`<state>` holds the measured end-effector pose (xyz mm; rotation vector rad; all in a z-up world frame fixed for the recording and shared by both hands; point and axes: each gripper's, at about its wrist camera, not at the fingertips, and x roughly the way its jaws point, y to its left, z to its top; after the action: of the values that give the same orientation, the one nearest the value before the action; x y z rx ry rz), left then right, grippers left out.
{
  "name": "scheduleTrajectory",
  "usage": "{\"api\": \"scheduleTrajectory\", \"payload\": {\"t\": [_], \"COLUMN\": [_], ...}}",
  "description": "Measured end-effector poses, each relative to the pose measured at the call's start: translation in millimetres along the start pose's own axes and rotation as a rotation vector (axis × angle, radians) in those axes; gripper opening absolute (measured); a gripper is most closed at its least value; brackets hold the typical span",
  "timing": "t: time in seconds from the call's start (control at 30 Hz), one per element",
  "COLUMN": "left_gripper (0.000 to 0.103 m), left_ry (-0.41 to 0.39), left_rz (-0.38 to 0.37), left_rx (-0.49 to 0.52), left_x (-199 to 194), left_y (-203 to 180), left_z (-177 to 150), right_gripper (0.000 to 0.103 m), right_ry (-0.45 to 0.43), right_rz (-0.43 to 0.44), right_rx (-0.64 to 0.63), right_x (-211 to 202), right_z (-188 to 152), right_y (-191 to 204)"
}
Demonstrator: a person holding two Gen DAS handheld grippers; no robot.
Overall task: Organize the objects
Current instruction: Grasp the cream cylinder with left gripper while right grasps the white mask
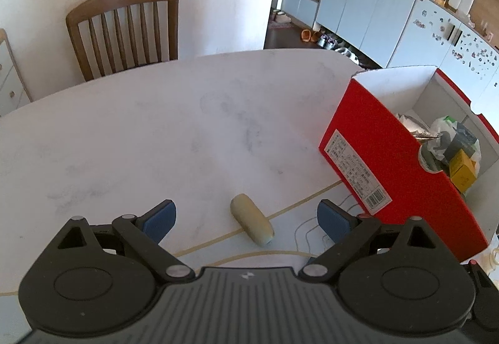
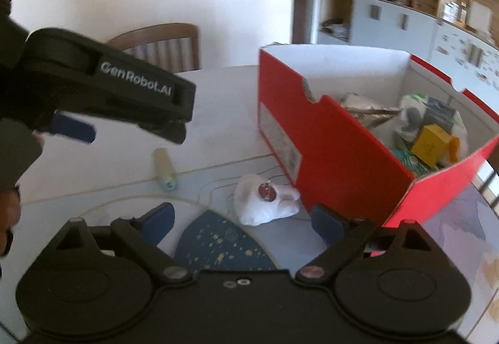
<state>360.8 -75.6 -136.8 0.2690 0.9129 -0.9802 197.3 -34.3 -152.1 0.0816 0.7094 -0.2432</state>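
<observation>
Left tongs spread apart and empty, hovering low over the surface. Beige cylinder lying on its side right between the blue pads, long axis slanting from far-left to near-right, so roughly along the reach rather than across it. Right tongs also apart and empty, nearer the white bag beside the red box. Left side clearly closer to the cylinder; probably needs only a slight twist before closing.
</observation>
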Motion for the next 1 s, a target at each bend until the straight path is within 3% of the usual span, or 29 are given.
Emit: {"api": "scheduleTrajectory", "payload": {"t": [0.23,0.33,0.63,0.7,0.87,1.0], "left_gripper": [0.097,0.097,0.093,0.081,0.072,0.051], "left_ry": [0.061,0.07,0.11,0.123,0.121,0.109], "left_rz": [-0.012,-0.012,-0.024,-0.025,-0.024,-0.023], "left_rx": [-0.023,-0.022,-0.043,-0.04,-0.014,0.021], "left_x": [27.8,33.0,44.8,49.0,54.1,52.8], "left_y": [1.1,2.2,8.0,7.4,3.5,-1.2], "left_z": [1.3,1.5,4.6,5.1,5.2,2.6], "right_gripper": [0.096,0.085,0.087,0.087,0.085,0.081], "right_ry": [-0.006,0.028,0.044,0.049,0.065,0.068], "right_rz": [-0.079,-0.086,-0.127,-0.133,-0.139,-0.136], "right_rx": [0.037,0.07,0.149,0.178,0.211,0.206], "right_x": [13.5,22.3,33.1,36.1,45.5,47.4], "right_z": [-4.0,-4.8,1.4,3.7,9.0,8.7], "right_y": [11.1,12.2,10.4,10.2,10.8,11.0]}}
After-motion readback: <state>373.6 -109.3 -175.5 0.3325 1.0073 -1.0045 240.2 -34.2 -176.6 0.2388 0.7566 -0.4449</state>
